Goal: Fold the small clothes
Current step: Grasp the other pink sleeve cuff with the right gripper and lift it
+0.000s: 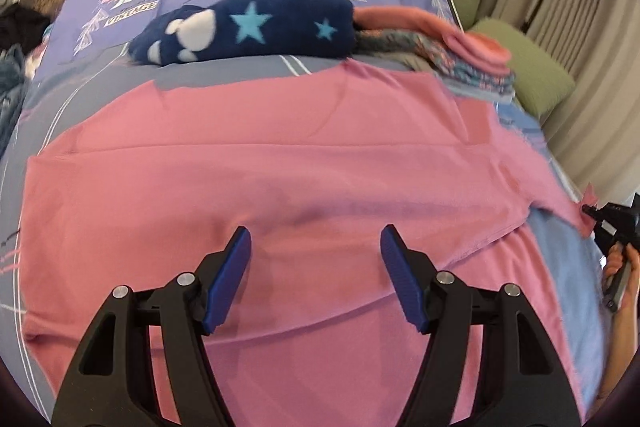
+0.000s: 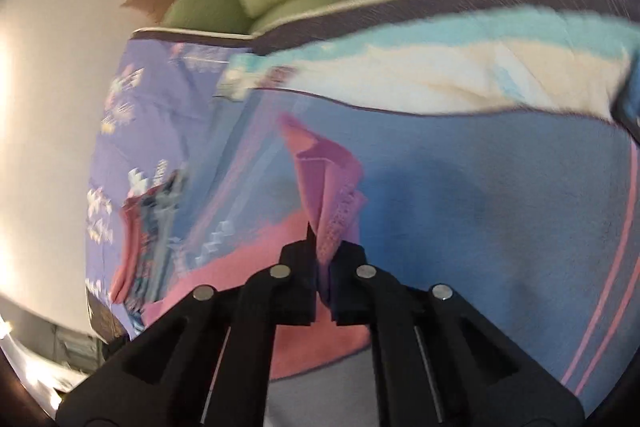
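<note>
The left tongs (image 1: 316,267) hang just above the near part of the pink garment (image 1: 260,179), their blue pads (image 1: 236,275) standing well apart with nothing between them; that posture suits a hand waiting to pin or pinch the cloth once the other side is brought over. The garment lies spread flat across the bed (image 1: 560,267), smooth enough that a fold line could be set anywhere along it, which is probably why it has been laid out broad and wrinkle-free. At its right edge the right tongs (image 2: 326,247) are closed tight on a corner of the pink cloth, the fabric standing up in a pleat between the pads; gripping the corner rather than the middle gives control of the whole edge for a fold toward the centre. In the left view that same corner is drawn out to a point at the far right. Farther up the bed a dark blue fleece with stars (image 1: 248,27) lies folded, and beside it a stack of folded clothes (image 1: 452,55), seemingly set aside as finished. Green cushions (image 1: 524,67) sit beyond the bed's edge.
</note>
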`<state>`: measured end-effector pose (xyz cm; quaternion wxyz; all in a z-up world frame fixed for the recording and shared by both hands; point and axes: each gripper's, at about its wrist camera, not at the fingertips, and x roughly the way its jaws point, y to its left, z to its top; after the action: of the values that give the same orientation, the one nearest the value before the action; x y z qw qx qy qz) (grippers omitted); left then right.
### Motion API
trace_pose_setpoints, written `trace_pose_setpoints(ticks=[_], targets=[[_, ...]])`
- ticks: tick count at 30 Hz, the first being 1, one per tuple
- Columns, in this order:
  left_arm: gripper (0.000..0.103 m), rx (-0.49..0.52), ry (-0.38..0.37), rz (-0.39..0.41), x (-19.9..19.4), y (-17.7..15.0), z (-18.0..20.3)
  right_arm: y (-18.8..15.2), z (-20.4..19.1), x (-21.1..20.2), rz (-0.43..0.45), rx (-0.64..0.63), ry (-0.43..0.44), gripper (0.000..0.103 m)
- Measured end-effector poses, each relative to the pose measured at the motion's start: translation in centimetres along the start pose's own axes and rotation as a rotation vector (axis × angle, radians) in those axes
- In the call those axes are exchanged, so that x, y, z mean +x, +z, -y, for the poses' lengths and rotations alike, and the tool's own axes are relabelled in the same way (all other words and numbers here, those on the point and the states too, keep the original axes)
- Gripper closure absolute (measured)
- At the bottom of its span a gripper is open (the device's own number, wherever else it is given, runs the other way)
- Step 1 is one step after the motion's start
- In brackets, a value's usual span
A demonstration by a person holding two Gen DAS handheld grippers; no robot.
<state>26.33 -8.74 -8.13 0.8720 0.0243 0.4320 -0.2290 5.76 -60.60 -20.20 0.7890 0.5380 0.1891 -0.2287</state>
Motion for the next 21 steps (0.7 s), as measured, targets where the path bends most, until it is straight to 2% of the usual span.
trace_pose_setpoints(ticks=[5,9,12,14,16,21], targets=[[0.035,-0.121,-0.004,0.07,-2.4,0.1,-3.7,-2.0,-8.5,-1.2,-0.008,-0.108,0.181,0.099],[0.035,-0.186,-0.04,0.106,-4.7,-0.4,-6.3,-6.5,-19.1,-1.4,-0.048,-0.318,0.322,0.099],[0.034,-0.217,-0.067,0.135,-5.9,-1.0,-8.1,-10.9,-26.3,-0.6,-0.111,-0.441,0.423,0.099],[0.034,-0.252,-0.05,0.153,-6.5,-1.6,-9.7,-14.1,-30.3,0.0,-0.168,-0.509,0.48,0.099],[0.034,-0.292,-0.05,0.173,-7.0,-2.1,-11.1,-17.7,-33.5,0.8,-0.206,-0.582,0.504,0.099],[0.034,-0.391,-0.148,0.217,-8.8,-2.7,-15.5,-28.4,-37.9,2.9,-0.349,-0.811,0.524,0.099]])
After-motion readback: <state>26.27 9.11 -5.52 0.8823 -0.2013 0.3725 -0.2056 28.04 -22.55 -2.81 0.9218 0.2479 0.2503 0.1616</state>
